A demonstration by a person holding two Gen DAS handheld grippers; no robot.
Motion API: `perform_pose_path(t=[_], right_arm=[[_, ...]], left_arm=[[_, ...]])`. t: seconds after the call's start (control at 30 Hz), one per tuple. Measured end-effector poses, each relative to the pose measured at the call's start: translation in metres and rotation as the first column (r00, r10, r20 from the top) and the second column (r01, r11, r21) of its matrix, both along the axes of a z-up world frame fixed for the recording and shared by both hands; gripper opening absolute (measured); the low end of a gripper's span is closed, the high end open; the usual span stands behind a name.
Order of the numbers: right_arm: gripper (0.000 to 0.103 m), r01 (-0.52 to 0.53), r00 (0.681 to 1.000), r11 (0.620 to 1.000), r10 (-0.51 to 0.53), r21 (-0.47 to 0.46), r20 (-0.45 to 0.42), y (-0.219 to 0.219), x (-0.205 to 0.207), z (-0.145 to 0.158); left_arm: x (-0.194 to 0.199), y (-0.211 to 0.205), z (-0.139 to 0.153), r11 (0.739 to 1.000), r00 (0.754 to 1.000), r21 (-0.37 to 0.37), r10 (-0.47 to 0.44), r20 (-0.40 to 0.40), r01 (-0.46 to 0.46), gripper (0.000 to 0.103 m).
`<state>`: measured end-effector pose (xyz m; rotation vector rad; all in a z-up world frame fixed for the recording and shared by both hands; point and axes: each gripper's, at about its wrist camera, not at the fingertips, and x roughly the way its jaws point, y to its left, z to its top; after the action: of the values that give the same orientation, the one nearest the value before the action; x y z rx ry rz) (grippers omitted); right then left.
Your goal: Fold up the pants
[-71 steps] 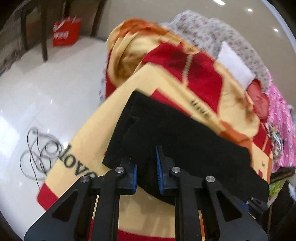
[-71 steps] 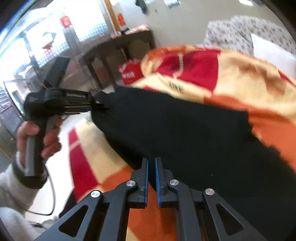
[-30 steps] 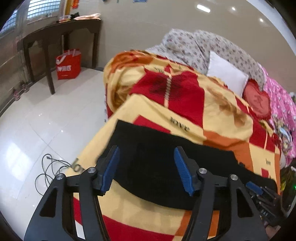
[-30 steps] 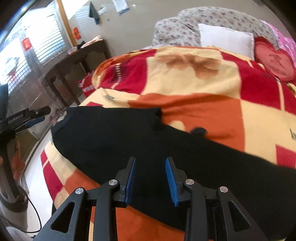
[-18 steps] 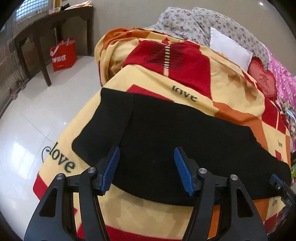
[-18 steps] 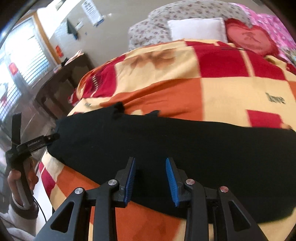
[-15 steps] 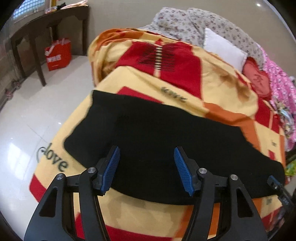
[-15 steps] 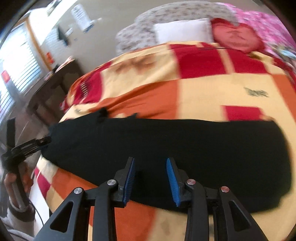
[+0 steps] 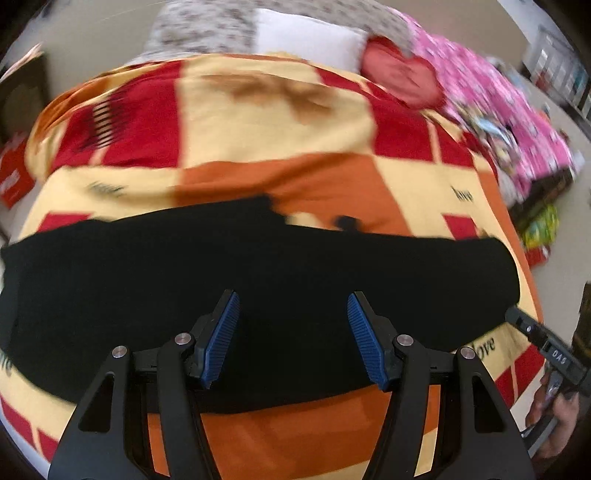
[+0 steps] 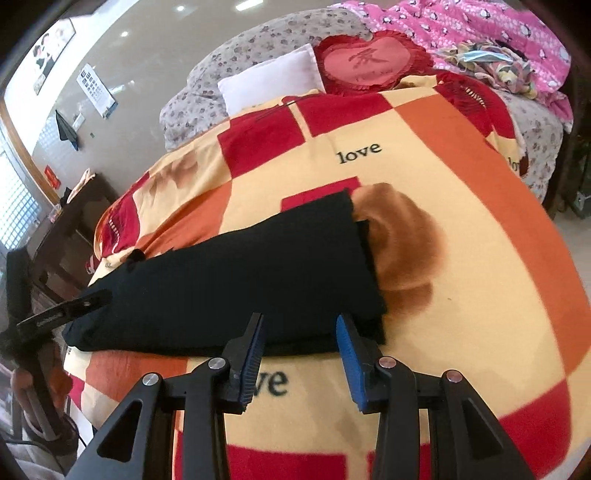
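Note:
Black pants (image 9: 258,273) lie flat as one long band, leg laid on leg, across a red, orange and yellow checked blanket (image 9: 266,122) on a bed. My left gripper (image 9: 291,332) is open and empty above the middle of the band. My right gripper (image 10: 299,350) is open and empty at the near edge of the pants (image 10: 236,284), close to their right end. The right gripper also shows at the lower right of the left wrist view (image 9: 546,350). The left gripper shows at the left edge of the right wrist view (image 10: 62,306).
A white pillow (image 10: 273,81), a red heart cushion (image 10: 365,62) and a pink quilt (image 10: 480,33) lie at the head of the bed. A dark wooden table (image 10: 74,225) stands on the floor to the left. The blanket's front edge drops off below the grippers.
Both grippers let go of the pants and opened. The pants now lie flat on the blanket. The left gripper swung right toward the middle; the right gripper moved to the pants' right end.

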<state>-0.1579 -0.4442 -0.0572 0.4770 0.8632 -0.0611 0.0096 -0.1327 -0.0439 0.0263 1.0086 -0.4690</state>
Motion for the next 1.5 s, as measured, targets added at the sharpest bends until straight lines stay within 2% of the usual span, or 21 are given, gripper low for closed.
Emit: perform_pose_path(t=[0.13, 0.27, 0.33, 0.6, 0.7, 0.83, 0.93, 1.1, 1.23, 1.33, 1.5], right_arm=[[0.045, 0.025, 0.999, 0.999, -0.025, 0.027, 0.025, -0.008, -0.011, 0.0], [0.046, 0.04, 0.999, 0.998, -0.04, 0.042, -0.005, -0.013, -0.015, -0.012], [0.047, 0.04, 0.999, 0.998, -0.041, 0.054, 0.02, -0.014, -0.019, -0.013], [0.059, 0.03, 0.994, 0.996, -0.038, 0.078, 0.101, -0.01, -0.017, -0.015], [0.062, 0.026, 0.99, 0.995, -0.039, 0.097, 0.134, -0.011, -0.015, -0.017], [0.065, 0.028, 0.984, 0.993, -0.048, 0.116, 0.173, -0.011, -0.011, -0.02], [0.065, 0.027, 0.98, 0.993, -0.049, 0.119, 0.19, -0.01, -0.008, -0.022], [0.066, 0.022, 0.977, 0.99, -0.051, 0.141, 0.205, -0.011, -0.003, -0.023], [0.066, 0.02, 0.977, 0.988, -0.051, 0.154, 0.206, -0.013, -0.002, -0.023], [0.066, 0.015, 0.977, 0.988, -0.047, 0.156, 0.207, -0.014, -0.002, -0.023], [0.066, 0.013, 0.977, 0.988, -0.046, 0.155, 0.208, -0.014, -0.002, -0.024]], left_arm=[[0.002, -0.047, -0.002, 0.994, 0.994, 0.029, -0.107, -0.007, 0.108, 0.061], [0.008, -0.089, -0.006, 0.983, 0.982, 0.028, -0.183, -0.036, 0.184, 0.061], [0.01, -0.11, -0.006, 0.974, 0.975, 0.037, -0.22, -0.041, 0.222, 0.065], [0.022, -0.177, -0.011, 0.938, 0.934, -0.01, -0.345, -0.094, 0.346, 0.066], [0.03, -0.201, -0.01, 0.914, 0.905, -0.065, -0.406, -0.124, 0.401, 0.079], [0.037, -0.228, -0.013, 0.892, 0.876, -0.088, -0.453, -0.164, 0.444, 0.079], [0.037, -0.244, -0.019, 0.877, 0.856, -0.089, -0.481, -0.189, 0.473, 0.079], [0.03, -0.267, -0.02, 0.843, 0.823, -0.087, -0.538, -0.184, 0.532, 0.079], [0.028, -0.272, -0.018, 0.83, 0.811, -0.049, -0.554, -0.186, 0.556, 0.079], [0.038, -0.265, -0.014, 0.845, 0.823, -0.078, -0.534, -0.195, 0.53, 0.079], [0.032, -0.273, -0.02, 0.817, 0.796, -0.032, -0.568, -0.207, 0.575, 0.079]])
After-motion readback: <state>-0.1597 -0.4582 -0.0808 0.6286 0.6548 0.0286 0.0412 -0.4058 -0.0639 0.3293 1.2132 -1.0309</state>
